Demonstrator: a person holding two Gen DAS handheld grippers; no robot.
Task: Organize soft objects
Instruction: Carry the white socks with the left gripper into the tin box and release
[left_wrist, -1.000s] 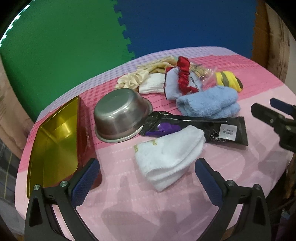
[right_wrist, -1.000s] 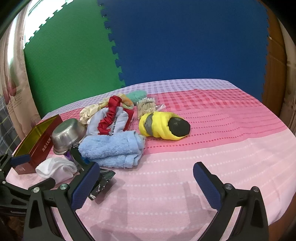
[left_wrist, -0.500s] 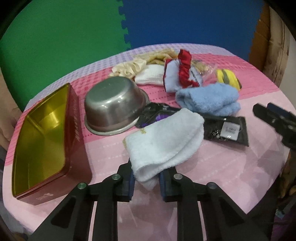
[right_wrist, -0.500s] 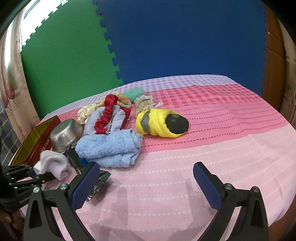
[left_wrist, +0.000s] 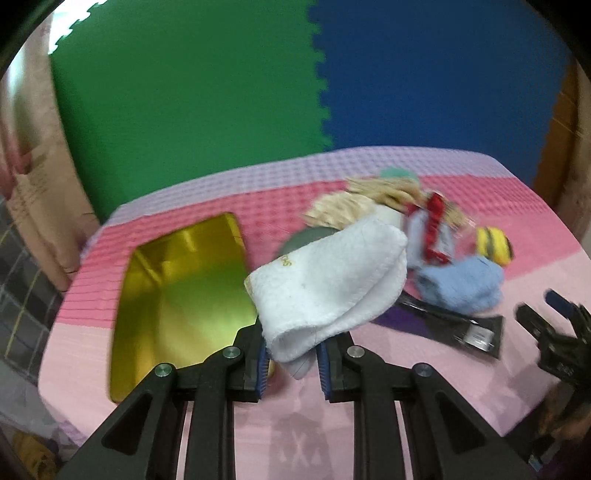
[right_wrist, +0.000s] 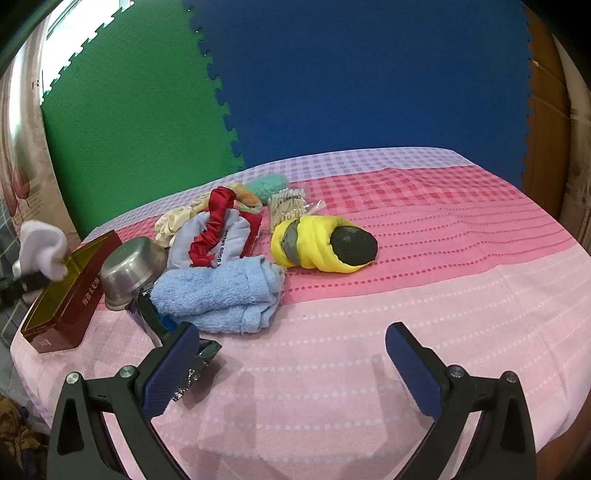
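The left hand-held gripper (left_wrist: 291, 363) is clamped on a folded white terry cloth (left_wrist: 328, 284). Its blue pads pinch the cloth's lower fold, and the fluffy bulk stands up clear of the table (right_wrist: 406, 295), just beside the open tin (left_wrist: 181, 291). The tin is a rectangular metal box, shiny gold inside and dark red outside with pale lettering. The right hand-held gripper (right_wrist: 291, 365) hangs over bare tablecloth with its ribbed blue pads spread wide and nothing between them.

The cloth covering the table is a woven check in lilac, red and pink bands. On it lie a plush blue towel (right_wrist: 218, 295) loosely folded, a tilted steel bowl (right_wrist: 129, 269), a red ruffled scrunchie (right_wrist: 214, 229) on a pale grey pouch, and a yellow rolled bundle (right_wrist: 321, 243) with a black mesh end.

The left view is motion-blurred. The white cloth hides most of the bowl, and the black packet (left_wrist: 454, 325) under the towel is only partly visible.
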